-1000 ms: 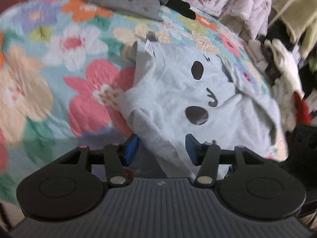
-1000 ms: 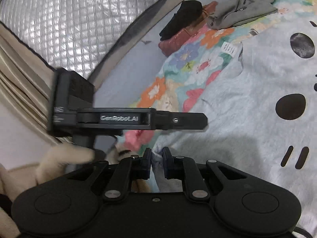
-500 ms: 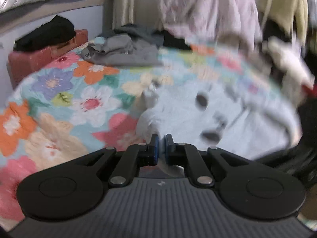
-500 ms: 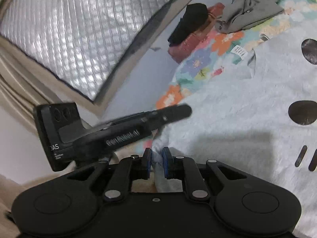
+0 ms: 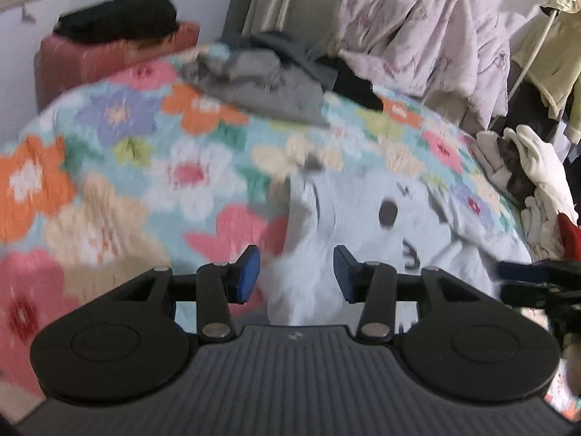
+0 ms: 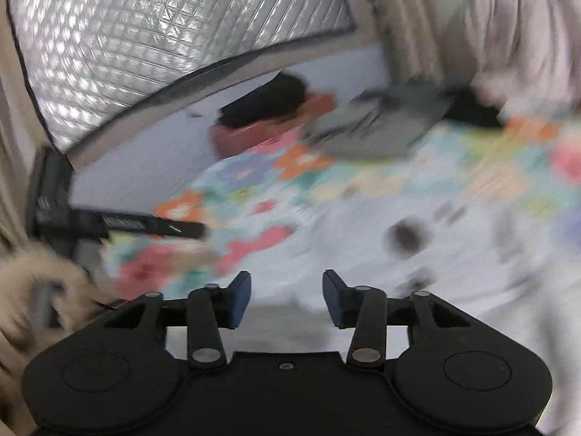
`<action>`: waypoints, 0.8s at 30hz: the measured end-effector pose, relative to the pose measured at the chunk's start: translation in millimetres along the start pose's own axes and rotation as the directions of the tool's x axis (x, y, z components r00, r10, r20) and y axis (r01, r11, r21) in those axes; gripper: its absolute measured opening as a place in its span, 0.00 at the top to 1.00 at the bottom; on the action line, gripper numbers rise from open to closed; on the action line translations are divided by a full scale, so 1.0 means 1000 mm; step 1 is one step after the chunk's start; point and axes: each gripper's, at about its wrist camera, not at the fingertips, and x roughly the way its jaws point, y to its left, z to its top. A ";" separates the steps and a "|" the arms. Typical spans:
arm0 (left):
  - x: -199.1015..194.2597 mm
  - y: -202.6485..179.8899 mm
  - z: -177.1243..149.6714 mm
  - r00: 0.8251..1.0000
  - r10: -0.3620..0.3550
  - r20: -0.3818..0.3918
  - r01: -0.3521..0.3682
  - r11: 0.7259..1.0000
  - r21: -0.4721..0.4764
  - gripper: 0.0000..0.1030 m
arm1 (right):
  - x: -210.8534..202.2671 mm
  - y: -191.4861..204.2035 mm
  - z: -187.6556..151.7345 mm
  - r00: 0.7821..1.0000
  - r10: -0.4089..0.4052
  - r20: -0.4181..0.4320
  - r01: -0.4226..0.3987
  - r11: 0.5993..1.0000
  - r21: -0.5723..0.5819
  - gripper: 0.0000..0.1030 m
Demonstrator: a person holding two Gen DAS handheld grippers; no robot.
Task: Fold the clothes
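While spread on floral bed (image 5: 109,167), pale grey tee (image 5: 366,218) looks light, soft, floppy, so best pinched at hem/shoulder corners. Left claw (image 5: 296,274) opening, pads apart, cloth below but not gripped. Right claw (image 6: 287,299) opening too, nothing clamped. Left view only: clothes pile (image 5: 526,167); right view only: quilted silver panel (image 6: 163,47).

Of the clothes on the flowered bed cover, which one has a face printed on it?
The light grey top, spread nearest the left gripper, shows dark eyes and a nose. The darker grey garment at the far edge is crumpled and plain.
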 end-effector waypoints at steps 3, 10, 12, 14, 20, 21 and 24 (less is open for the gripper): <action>0.014 -0.008 0.025 0.998 -0.057 0.013 0.057 0.998 0.037 0.56 | -0.031 -0.010 0.014 0.992 -0.124 0.019 0.125 0.990 -0.068 0.46; 0.111 -0.021 0.070 0.973 -0.199 -0.118 0.207 0.976 0.065 0.55 | -0.034 -0.038 0.036 0.981 -0.189 -0.048 0.162 0.927 -0.338 0.17; 0.147 -0.017 0.079 0.957 -0.233 -0.171 0.234 0.972 -0.010 0.55 | -0.014 -0.044 0.041 0.976 -0.187 -0.116 0.121 0.898 -0.424 0.18; 0.176 -0.016 0.085 0.947 -0.241 -0.212 0.235 0.970 -0.053 0.55 | 0.009 -0.054 0.045 0.962 -0.215 -0.166 0.115 0.877 -0.467 0.18; 0.240 -0.028 0.091 0.936 -0.171 -0.307 0.189 0.982 0.029 0.55 | 0.079 -0.119 0.048 0.904 -0.327 -0.274 0.201 0.893 -0.403 0.33; 0.249 -0.029 0.093 0.928 -0.176 -0.328 0.200 0.979 0.039 0.55 | 0.089 -0.130 0.046 0.893 -0.347 -0.287 0.218 0.890 -0.400 0.35; 0.268 -0.031 0.101 0.919 -0.159 -0.362 0.196 0.978 0.069 0.54 | 0.109 -0.158 0.043 0.875 -0.371 -0.310 0.250 0.896 -0.368 0.38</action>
